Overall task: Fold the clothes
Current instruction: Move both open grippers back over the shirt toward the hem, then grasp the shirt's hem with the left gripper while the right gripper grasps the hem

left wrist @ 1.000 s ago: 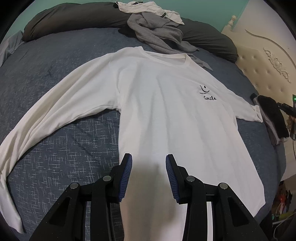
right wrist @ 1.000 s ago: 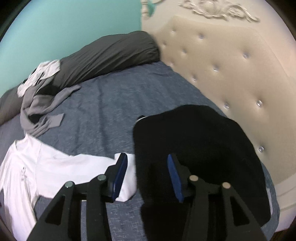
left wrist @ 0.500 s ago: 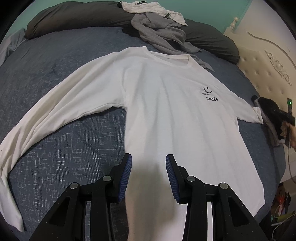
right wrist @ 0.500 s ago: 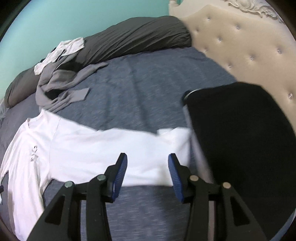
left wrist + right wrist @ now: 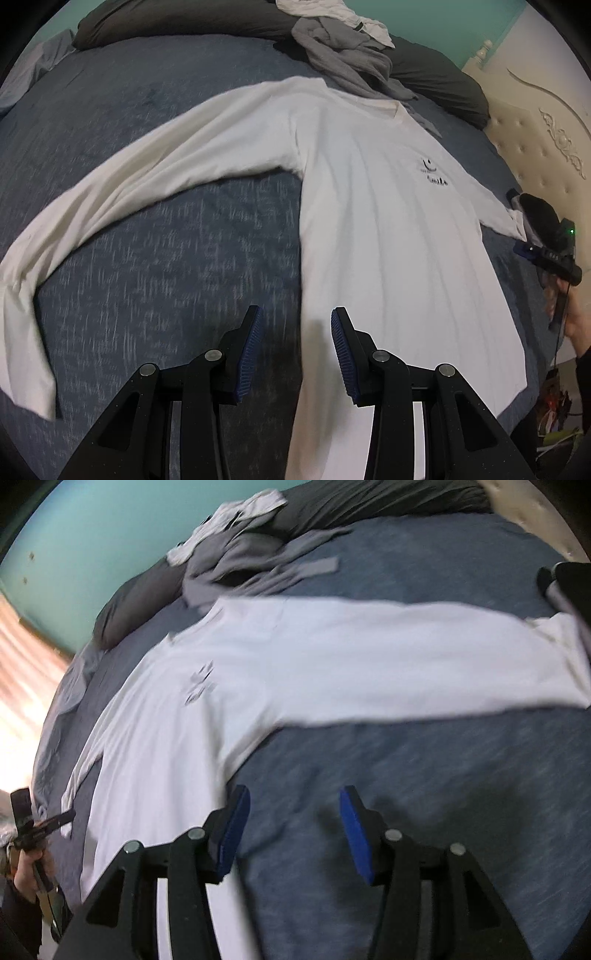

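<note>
I have the white long-sleeved cotton shirt with the small black smile print (image 5: 376,206) spread face up on the dark blue textured bedspread (image 5: 166,229), both sleeves flung out so each side can be folded inward. My left gripper (image 5: 295,350) hangs over the shirt's side edge near the hem, at 6 o'clock in its own view, jaws parted with nothing between the blue pads; I judge it is lining up to pinch that edge. My right gripper (image 5: 291,827) is over bare bedspread just beside the shirt's other side, below the sleeve that runs toward 3 o'clock; its jaws are opening, with only bedding beneath. The crumpled grey garment (image 5: 347,59) sits at 12 o'clock against the dark grey bolster pillow (image 5: 177,22), clear of the work. The folded black garment (image 5: 569,579) lies by that sleeve's cuff.
</note>
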The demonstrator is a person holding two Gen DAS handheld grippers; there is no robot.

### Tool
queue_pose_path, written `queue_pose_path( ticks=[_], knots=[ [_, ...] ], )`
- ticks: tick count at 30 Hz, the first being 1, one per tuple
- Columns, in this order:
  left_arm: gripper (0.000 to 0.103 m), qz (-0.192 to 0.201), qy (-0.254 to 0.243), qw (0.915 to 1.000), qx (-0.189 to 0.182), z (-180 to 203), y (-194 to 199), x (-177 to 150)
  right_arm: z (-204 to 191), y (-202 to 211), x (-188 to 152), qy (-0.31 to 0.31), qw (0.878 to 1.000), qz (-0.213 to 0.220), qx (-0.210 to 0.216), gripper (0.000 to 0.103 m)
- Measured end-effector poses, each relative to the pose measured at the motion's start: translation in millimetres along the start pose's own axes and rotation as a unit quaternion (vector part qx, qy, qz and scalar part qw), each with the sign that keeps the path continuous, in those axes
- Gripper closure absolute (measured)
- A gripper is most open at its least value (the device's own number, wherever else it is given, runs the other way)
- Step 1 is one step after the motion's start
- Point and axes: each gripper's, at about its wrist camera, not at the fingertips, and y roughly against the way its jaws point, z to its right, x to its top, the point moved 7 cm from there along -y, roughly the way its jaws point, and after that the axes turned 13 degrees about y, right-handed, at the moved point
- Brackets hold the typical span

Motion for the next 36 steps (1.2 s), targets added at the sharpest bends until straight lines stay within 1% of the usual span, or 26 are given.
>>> queue_pose_path(
  ticks=[5, 8, 11, 15, 20, 25, 30, 33, 36],
  knots=[
    [0.061, -0.016, -0.004, 0.9998, -0.011, -5.4, 10.3, -23.9, -29.6, -1.6, -28.5, 0.005, 1.0, -0.02, 0.01, 0.051],
    [0.061, -0.036, -0.014, 0.9992, -0.012, -5.7, 10.3, -41.6, -35.5, 2.2, -47.1, 0.001, 0.999, -0.036, 0.005, 0.051],
    [0.061, -0.057, -0.023, 0.998, -0.013, -7.5, 9.8, -61.0, -38.8, 14.5, -67.9, 0.003, 0.999, -0.048, -0.006, 0.051],
    [0.061, -0.076, -0.019, 0.9967, -0.019, -13.1, 9.3, -79.3, -45.3, 30.4, -91.0, 0.017, 0.998, -0.064, -0.011, 0.05],
    [0.061, -0.085, -0.019, 0.996, -0.017, -17.8, 14.0, -96.3, -53.6, 46.6, -120.6, 0.024, 0.997, -0.079, -0.008, 0.049],
    [0.061, -0.085, -0.04, 0.9955, -0.004, -17.2, 19.9, -112.4, -50.8, 54.1, -144.1, 0.023, 0.996, -0.088, -0.006, 0.049],
    [0.062, -0.089, -0.035, 0.9954, 0.002, -24.2, 19.1, -123.6, -54.0, 57.8, -161.4, 0.024, 0.994, -0.103, -0.005, 0.048],
    [0.062, -0.093, -0.042, 0.9948, 0.006, -26.0, 20.3, -132.0, -57.8, 58.6, -170.1, 0.032, 0.993, -0.114, -0.011, 0.048],
    [0.062, -0.092, -0.048, 0.9946, 0.008, -25.8, 23.2, -137.3, -60.2, 58.8, -178.9, 0.028, 0.992, -0.119, -0.004, 0.048]
  ],
)
